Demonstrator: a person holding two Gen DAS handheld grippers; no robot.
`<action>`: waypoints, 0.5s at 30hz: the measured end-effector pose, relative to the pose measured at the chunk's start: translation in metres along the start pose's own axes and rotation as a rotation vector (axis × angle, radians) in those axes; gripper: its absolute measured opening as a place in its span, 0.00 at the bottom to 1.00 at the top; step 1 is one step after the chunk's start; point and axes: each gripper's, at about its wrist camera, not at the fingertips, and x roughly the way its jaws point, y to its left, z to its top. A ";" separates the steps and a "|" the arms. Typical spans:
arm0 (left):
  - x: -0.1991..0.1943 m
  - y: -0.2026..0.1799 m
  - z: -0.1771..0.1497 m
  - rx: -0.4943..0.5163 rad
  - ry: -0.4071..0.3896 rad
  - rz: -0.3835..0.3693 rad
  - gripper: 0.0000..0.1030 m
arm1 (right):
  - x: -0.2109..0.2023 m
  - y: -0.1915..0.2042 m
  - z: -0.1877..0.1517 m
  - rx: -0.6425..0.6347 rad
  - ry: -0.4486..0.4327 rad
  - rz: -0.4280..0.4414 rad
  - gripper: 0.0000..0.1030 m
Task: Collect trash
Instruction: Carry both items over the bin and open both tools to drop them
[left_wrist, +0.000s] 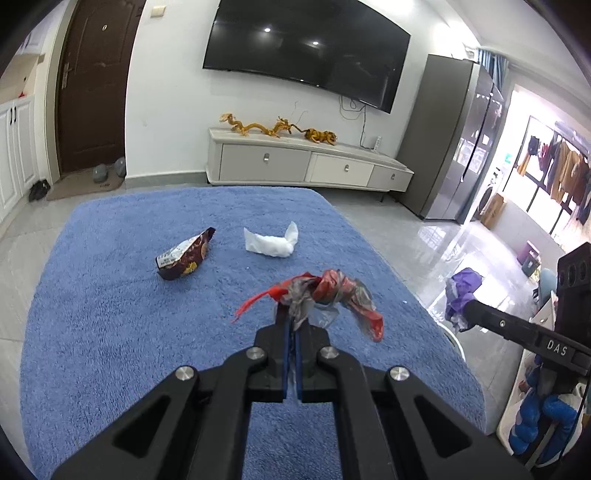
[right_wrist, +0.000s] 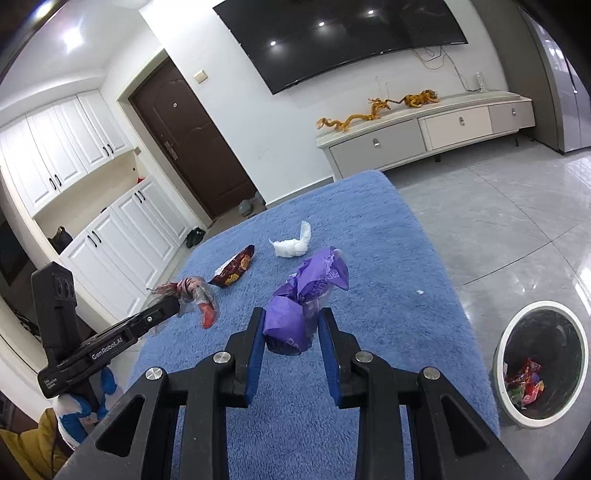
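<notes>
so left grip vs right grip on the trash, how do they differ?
The left gripper has its jaws nearly together, pinching a thin twist of the red and grey wrapper; the right gripper has its jaws set wider around the bulkier purple wrapper. The red and grey wrapper mostly sticks out past the fingertips; the purple wrapper sits largely between the fingers. Both wrappers are crumpled and held above the blue rug.
</notes>
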 end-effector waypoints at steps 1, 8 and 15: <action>-0.001 -0.003 0.000 0.012 -0.005 0.007 0.02 | -0.003 -0.002 0.000 0.004 -0.008 -0.001 0.26; 0.000 -0.045 0.002 0.117 -0.026 0.050 0.02 | -0.024 -0.025 -0.005 0.024 -0.057 -0.029 0.26; 0.011 -0.090 0.004 0.209 -0.018 0.010 0.02 | -0.043 -0.052 -0.013 0.055 -0.090 -0.081 0.26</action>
